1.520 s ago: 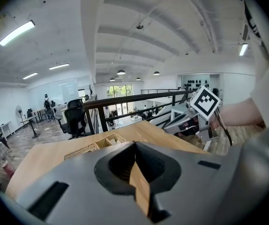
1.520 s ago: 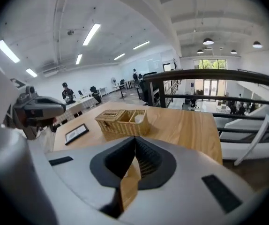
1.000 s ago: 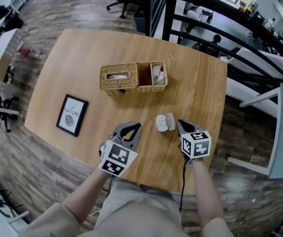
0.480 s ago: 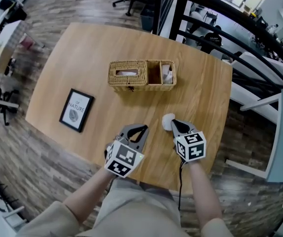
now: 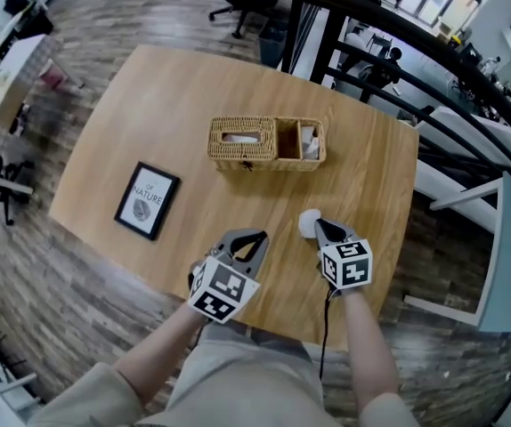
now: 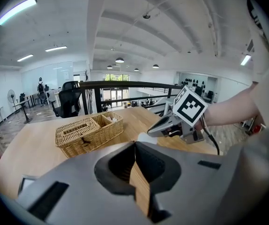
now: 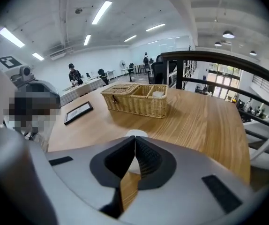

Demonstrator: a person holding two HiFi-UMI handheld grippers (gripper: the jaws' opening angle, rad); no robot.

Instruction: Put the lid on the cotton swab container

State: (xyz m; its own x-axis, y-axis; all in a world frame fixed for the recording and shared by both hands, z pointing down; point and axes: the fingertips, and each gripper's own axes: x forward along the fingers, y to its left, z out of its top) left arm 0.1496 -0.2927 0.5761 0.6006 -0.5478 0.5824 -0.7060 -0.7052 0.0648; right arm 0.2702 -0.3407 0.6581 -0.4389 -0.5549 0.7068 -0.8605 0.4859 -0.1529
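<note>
Both grippers are clenched shut with nothing between their jaws: the left gripper [image 6: 134, 143] hovers over the near edge of a wooden table [image 5: 149, 114], and the right gripper [image 7: 134, 138] points its tips at the white swab container [image 5: 308, 223]. The container stands on the table just beyond those tips, nearer than a wicker basket [image 5: 255, 145]. Whether its lid is on is unclear.
</note>
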